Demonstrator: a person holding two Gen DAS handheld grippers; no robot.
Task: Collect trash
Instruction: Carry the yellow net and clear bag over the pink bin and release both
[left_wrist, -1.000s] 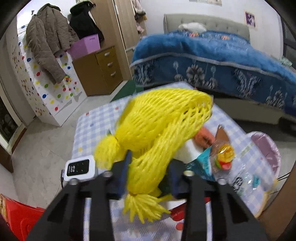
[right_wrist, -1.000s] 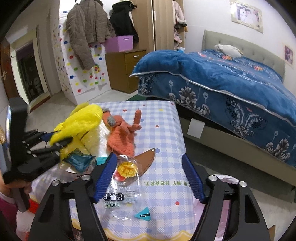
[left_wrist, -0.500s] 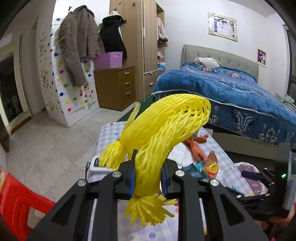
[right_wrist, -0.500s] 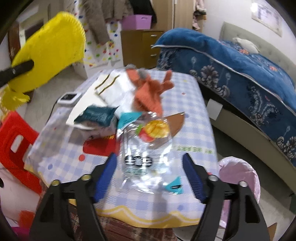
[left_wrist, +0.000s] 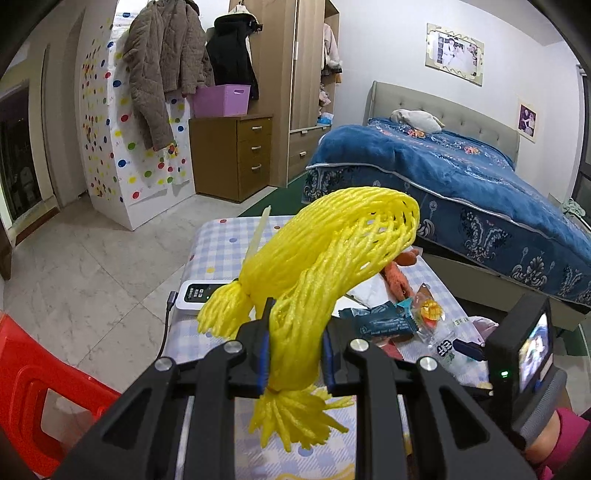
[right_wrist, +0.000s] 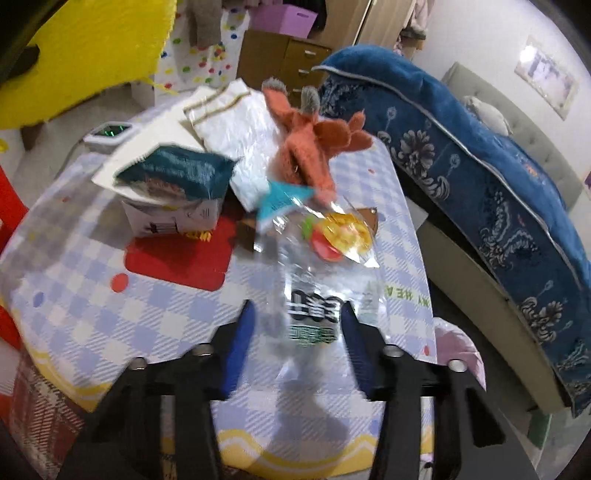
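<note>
Trash here is a yellow foam fruit net (left_wrist: 325, 251) and a clear plastic snack wrapper (right_wrist: 325, 280). Held up above the checked tablecloth (left_wrist: 218, 240), the net is pinched between the blue pads of the left gripper (left_wrist: 295, 358), jaws nearly together on its bunched lower part, frayed end hanging below. The right gripper (right_wrist: 297, 343) has its jaws apart on either side of the wrapper's near end — whether the pads touch it is unclear in the blur. Only the right wrist view shows the pink-lined bin (right_wrist: 458, 350) just off the table edge, a red mat (right_wrist: 177, 258) and a white box (right_wrist: 166, 218) under a teal packet (right_wrist: 177, 173); the left wrist view alone shows the red plastic stool (left_wrist: 40, 387) and the coats (left_wrist: 162, 70) hung on the wall.
</note>
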